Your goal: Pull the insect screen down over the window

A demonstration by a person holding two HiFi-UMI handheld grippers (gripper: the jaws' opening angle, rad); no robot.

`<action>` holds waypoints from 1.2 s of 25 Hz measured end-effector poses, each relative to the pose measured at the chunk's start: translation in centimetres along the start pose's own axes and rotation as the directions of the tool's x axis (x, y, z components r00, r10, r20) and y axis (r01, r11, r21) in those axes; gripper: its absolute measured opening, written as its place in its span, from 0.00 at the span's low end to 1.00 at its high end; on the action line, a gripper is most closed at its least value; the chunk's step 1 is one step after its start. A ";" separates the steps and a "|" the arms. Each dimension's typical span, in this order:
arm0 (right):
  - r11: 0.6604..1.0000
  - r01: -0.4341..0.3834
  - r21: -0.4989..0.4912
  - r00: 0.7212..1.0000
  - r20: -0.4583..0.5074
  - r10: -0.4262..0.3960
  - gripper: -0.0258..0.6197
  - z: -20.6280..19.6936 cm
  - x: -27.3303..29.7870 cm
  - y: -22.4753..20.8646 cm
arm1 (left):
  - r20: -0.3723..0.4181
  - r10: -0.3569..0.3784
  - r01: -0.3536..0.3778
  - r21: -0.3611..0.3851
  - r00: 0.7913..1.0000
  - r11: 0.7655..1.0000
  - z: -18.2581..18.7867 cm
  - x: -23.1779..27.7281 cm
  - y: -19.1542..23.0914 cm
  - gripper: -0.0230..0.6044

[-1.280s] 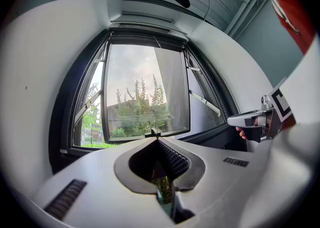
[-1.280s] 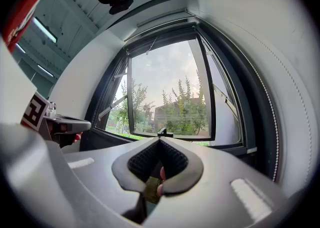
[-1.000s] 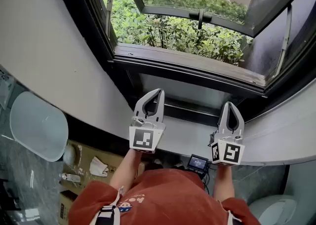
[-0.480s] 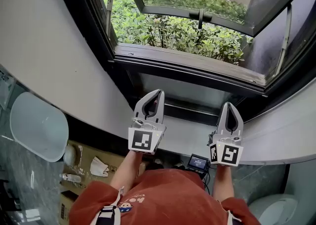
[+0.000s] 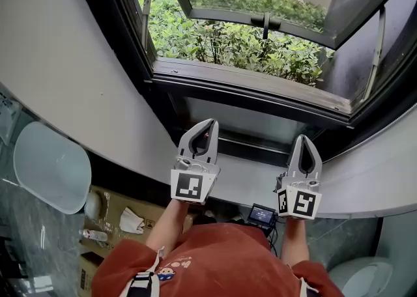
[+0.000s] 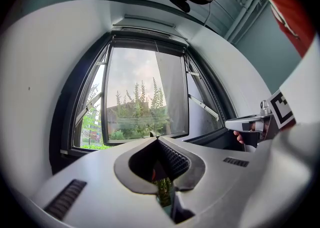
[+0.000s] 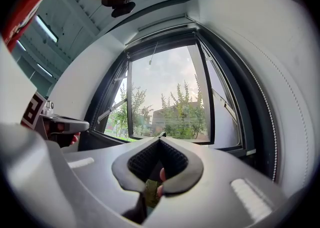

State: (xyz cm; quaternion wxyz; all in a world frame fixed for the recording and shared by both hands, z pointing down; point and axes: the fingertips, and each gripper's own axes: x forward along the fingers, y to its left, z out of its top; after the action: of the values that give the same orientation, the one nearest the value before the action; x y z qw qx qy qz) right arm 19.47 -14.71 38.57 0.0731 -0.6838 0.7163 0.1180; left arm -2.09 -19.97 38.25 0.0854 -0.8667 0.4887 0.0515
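The window [image 5: 247, 42] has a dark frame, and its sash is swung outward over green shrubs. In both gripper views the opening shows bare sky and trees, with no mesh across it. A pale bar [image 6: 145, 21] runs along the top of the frame, and a thin cord [image 7: 154, 52] hangs from the top. My left gripper [image 5: 212, 122] and right gripper [image 5: 305, 138] are held side by side over the pale inner sill [image 5: 247, 182], pointing at the window. Both are shut and hold nothing. The left jaws [image 6: 157, 137] and the right jaws [image 7: 161, 136] meet at their tips.
Curved pale walls flank the window. A handle [image 5: 265, 23] sits on the sash's lower rail. Below at left are a pale rounded basin [image 5: 49, 165] and a cardboard box [image 5: 124, 214] holding a face mask. A small screen device [image 5: 261, 214] hangs between my arms.
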 end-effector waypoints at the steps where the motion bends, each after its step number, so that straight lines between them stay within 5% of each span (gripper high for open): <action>1: 1.000 0.001 0.001 1.000 0.000 -0.001 0.05 0.0 0.0 0.0 | 0.001 0.000 0.000 0.001 1.000 1.000 0.0 0.0 0.0 0.04; 30: 0.999 -0.003 -0.039 0.995 0.097 0.007 0.05 4.0 1.6 -0.5 | 0.089 0.011 -0.014 0.033 0.996 0.999 4.1 0.9 0.9 0.05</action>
State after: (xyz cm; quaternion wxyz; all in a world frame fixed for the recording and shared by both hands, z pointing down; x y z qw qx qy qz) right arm 19.63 -15.17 34.28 0.0943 -0.6768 0.7113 0.1650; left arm -2.40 -20.31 33.98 0.1214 -0.8589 0.4906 0.0822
